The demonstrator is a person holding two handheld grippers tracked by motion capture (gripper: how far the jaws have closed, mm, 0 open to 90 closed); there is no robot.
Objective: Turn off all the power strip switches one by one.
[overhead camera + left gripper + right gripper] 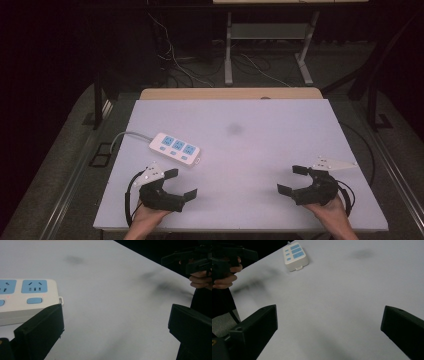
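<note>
The white plastic power strip [174, 148], rounded, with 3 blue socket panels, is lying just beside the left gripper [181, 183]; any lettering seems too small to read. Both grippers, the right gripper [294, 179] too, are gaping wide over the matte white table [260, 145].

Power strip [174, 148]: smooth white plastic casing with a slight sheen; socket faces and switches in matt light-blue plastic. Surface [260, 150]: pale, matt sheet, smooth and unreflective (a few dull grey smudges marked it), with a strip of light wood [230, 93] along its far edge. Left tongs [181, 184] and right tongs [293, 179]: matt black plastic, flat-faced and faintly grainy. Each carried a pale grey, smooth three-cornered plate [150, 173]. Floor [65, 150]: grey and rough, carpet-like.
</note>
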